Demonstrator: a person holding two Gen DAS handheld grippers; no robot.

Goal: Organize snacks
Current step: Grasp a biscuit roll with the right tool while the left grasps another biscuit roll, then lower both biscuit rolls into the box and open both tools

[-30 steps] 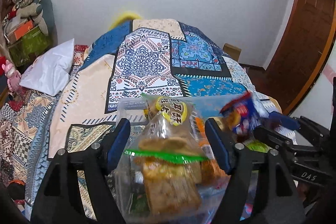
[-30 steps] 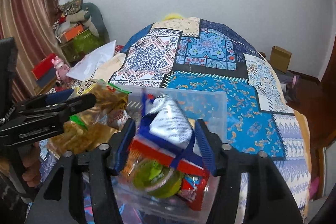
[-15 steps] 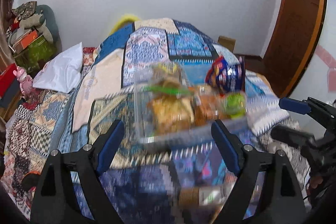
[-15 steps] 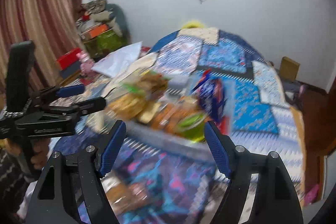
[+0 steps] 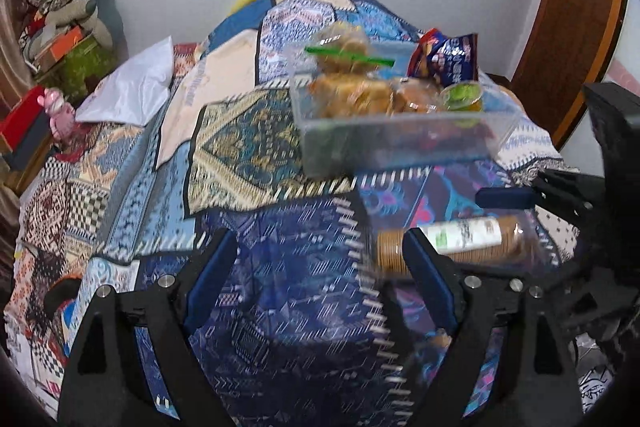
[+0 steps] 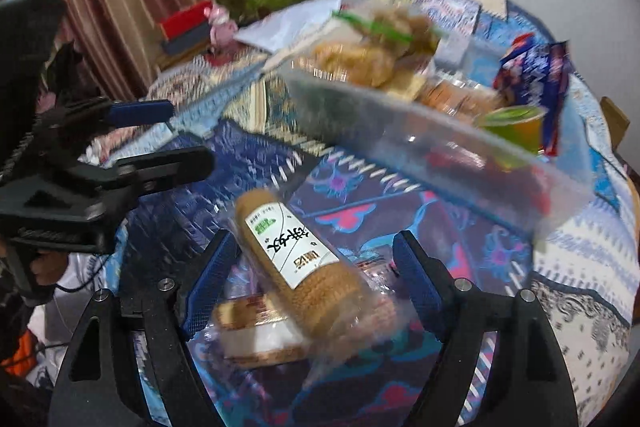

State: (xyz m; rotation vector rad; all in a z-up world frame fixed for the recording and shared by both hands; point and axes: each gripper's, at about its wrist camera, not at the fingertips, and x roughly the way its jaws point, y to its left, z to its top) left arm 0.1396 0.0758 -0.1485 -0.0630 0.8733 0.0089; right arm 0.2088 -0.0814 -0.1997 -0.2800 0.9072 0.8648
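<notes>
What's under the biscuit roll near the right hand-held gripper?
A second wrapped snack pack lies partly beneath the biscuit roll, on the bedspread. Its covered portion and contents are hidden.

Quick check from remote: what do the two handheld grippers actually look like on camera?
Both match: the left gripper and right gripper have matte black angular frames with triangular cutouts, silver bolts, and blue textured finger pads. The left's side carries faint embossed lettering, unreadable. No sleeves visible.

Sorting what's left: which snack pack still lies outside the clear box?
The biscuit roll with the white label, lying on the bedspread between the right gripper's open fingers; the others sit in the clear box.
</notes>
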